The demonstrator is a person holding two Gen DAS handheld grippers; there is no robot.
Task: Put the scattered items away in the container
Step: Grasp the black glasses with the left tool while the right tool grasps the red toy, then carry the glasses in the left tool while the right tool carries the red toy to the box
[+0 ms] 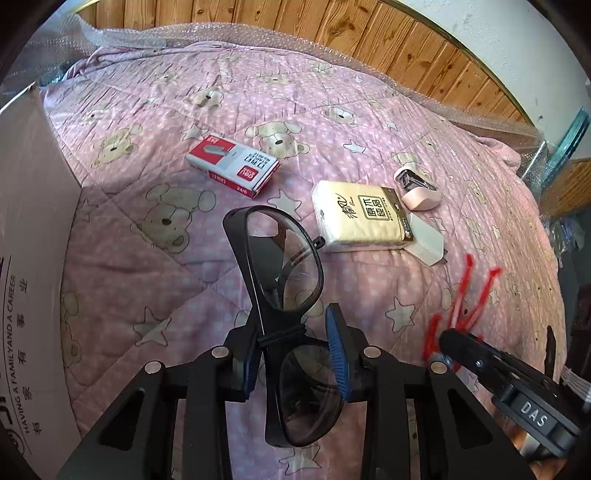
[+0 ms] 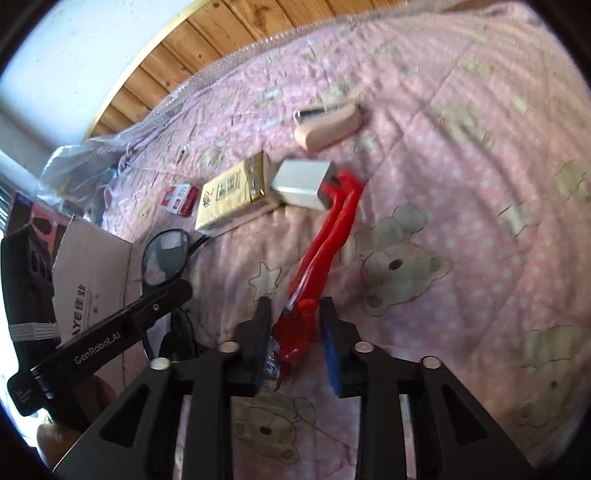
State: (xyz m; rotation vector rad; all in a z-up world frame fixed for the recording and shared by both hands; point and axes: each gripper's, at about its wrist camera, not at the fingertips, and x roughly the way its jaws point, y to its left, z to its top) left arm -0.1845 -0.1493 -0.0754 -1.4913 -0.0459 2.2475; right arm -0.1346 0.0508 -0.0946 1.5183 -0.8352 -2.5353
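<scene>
Pink bear-print quilt (image 1: 155, 122), wooden headboard (image 1: 280, 22), left tongs (image 1: 295, 354) pinching glasses (image 1: 284, 266), right tongs (image 2: 295, 332) pinching red pliers (image 2: 325, 236)

Black gripper (image 1: 295, 347) – blue pads (image 1: 336, 343), silver screws

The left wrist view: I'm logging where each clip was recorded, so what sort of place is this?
Probably a bedroom at home: a pink quilted bear-print bedspread serves as the work surface, knotty wooden wall panelling runs behind it, and a cardboard box stands at its edge.
</scene>
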